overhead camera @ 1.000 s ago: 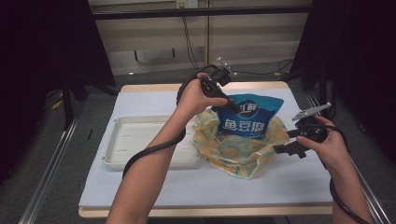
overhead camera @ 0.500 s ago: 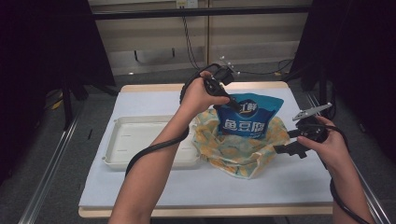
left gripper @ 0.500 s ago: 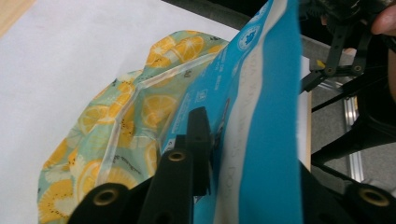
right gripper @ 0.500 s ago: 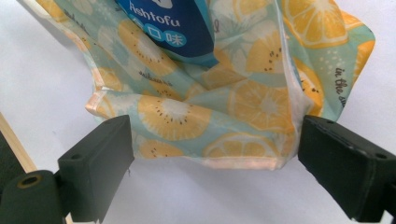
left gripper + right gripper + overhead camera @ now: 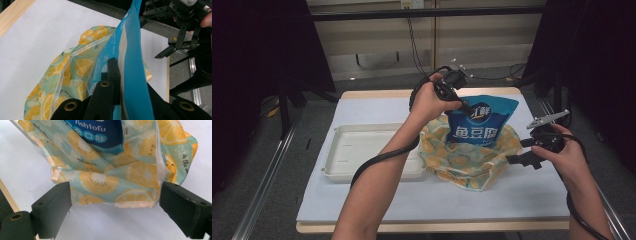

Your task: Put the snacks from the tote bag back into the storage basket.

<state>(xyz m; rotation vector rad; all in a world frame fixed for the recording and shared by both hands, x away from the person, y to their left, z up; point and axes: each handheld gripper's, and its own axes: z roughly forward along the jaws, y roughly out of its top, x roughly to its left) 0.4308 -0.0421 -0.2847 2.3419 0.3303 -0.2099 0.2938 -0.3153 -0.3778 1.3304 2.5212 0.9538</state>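
A blue fish tofu snack bag (image 5: 482,125) stands upright inside a lemon-print pouch (image 5: 462,160) on the white table cover. My left gripper (image 5: 468,110) comes from the left onto the bag's upper left edge. Its jaws have just been closing, and in the left gripper view (image 5: 122,72) they pinch the blue bag (image 5: 132,50) between them. My right gripper (image 5: 518,151) waits at the pouch's right side. In the right gripper view (image 5: 112,205) its jaws stand wide apart on either side of the pouch's hem (image 5: 105,180), not touching it.
A shallow white tray (image 5: 362,150) lies left of the pouch, under my left forearm. The white sheet (image 5: 522,195) runs to the wooden front edge. Black stands and cables flank the table on both sides.
My left hand has edged slightly toward the blue bag's upper corner. The bag, the pouch and my right gripper have kept their places.
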